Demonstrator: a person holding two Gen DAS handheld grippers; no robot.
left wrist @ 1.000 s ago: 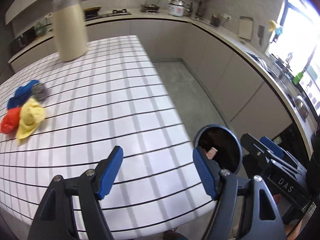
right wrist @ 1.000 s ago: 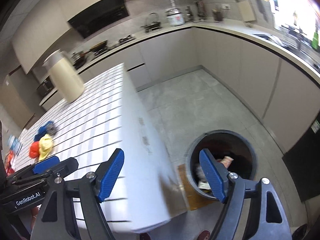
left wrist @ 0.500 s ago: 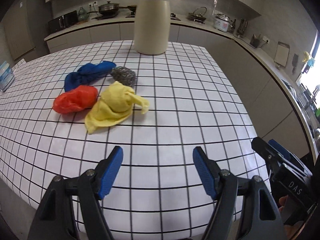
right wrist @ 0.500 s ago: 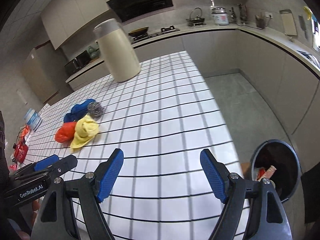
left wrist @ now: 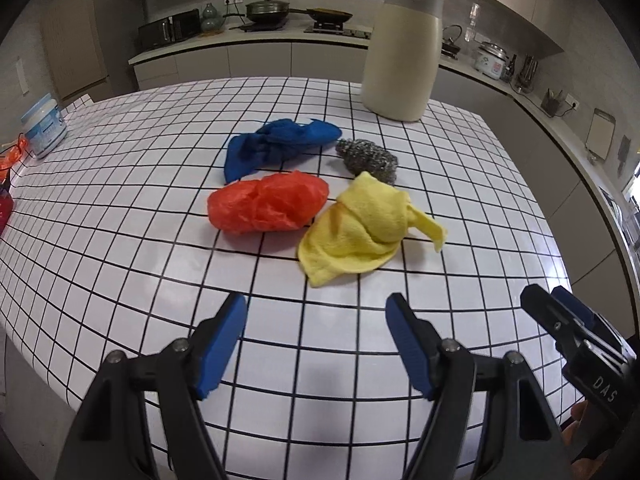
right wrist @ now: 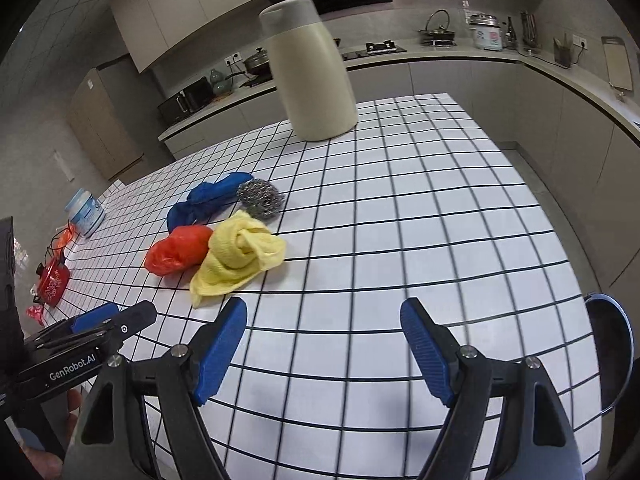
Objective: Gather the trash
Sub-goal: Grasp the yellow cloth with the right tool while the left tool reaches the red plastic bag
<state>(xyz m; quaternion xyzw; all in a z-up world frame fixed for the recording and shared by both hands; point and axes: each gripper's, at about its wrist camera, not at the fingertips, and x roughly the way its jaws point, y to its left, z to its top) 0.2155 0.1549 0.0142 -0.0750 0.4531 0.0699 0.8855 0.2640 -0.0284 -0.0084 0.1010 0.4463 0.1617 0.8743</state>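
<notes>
On the white gridded table (left wrist: 120, 216) lies a cluster of items: a yellow cloth (left wrist: 364, 232) (right wrist: 240, 256), a crumpled red plastic bag (left wrist: 268, 204) (right wrist: 178, 250), a blue cloth (left wrist: 276, 146) (right wrist: 208, 198) and a steel scouring ball (left wrist: 368, 158) (right wrist: 260, 198). My left gripper (left wrist: 316, 320) hovers open in front of the yellow cloth, nothing between its fingers. My right gripper (right wrist: 324, 324) is open too, to the right of the cluster, and also shows at the left wrist view's right edge. The dark trash bin's rim (right wrist: 624, 344) peeks beside the table's right edge.
A tall cream jug (left wrist: 402, 52) (right wrist: 310, 72) stands at the table's far side. A white-and-blue tub (left wrist: 44, 126) (right wrist: 86, 212) and a red kettle (right wrist: 52, 280) sit at the left end. Kitchen counters with pots and appliances run behind and along the right.
Both grippers swung left from the trash bin on the floor to face the table; the cloth cluster now lies nearer and more central. Both stayed open and empty.
</notes>
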